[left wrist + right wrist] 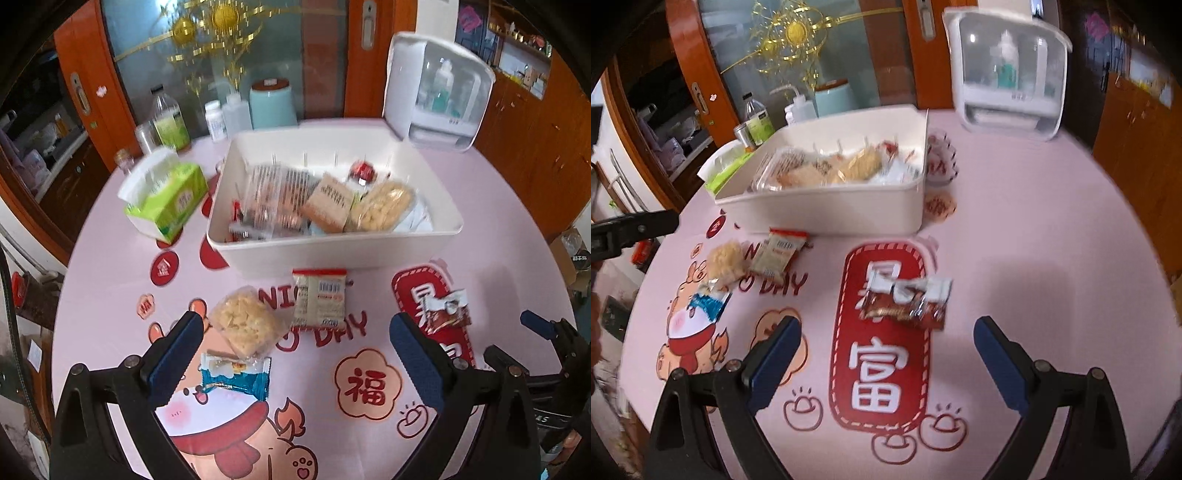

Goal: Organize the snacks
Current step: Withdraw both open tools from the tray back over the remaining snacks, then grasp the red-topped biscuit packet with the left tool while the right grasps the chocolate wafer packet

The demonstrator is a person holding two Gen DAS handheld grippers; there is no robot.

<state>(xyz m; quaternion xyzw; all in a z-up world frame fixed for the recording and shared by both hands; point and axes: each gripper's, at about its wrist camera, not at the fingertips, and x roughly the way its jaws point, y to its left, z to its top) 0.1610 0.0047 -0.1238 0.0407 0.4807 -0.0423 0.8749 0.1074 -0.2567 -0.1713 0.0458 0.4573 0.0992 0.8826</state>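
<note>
A white bin point(332, 251) holding several snack packs stands mid-table. In front of it lie a puffed-rice pack point(245, 323), a beige barcode packet point(319, 297), a blue wrapper point(234, 374) and a brown-and-white wrapper point(448, 308). My left gripper point(295, 350) hovers open and empty, its left finger beside the blue wrapper and the puffed-rice pack. My right gripper point(886, 347) is open and empty, with the brown-and-white wrapper point(908, 302) just ahead between its fingers. The bin point(827, 210) lies beyond it to the left.
A green tissue box point(166, 199) sits left of the bin. Bottles and a teal canister point(271, 103) line the table's back edge. A white case with a clear door point(439, 92) stands at the back right. Wooden cabinets surround the round pink table point(1052, 258).
</note>
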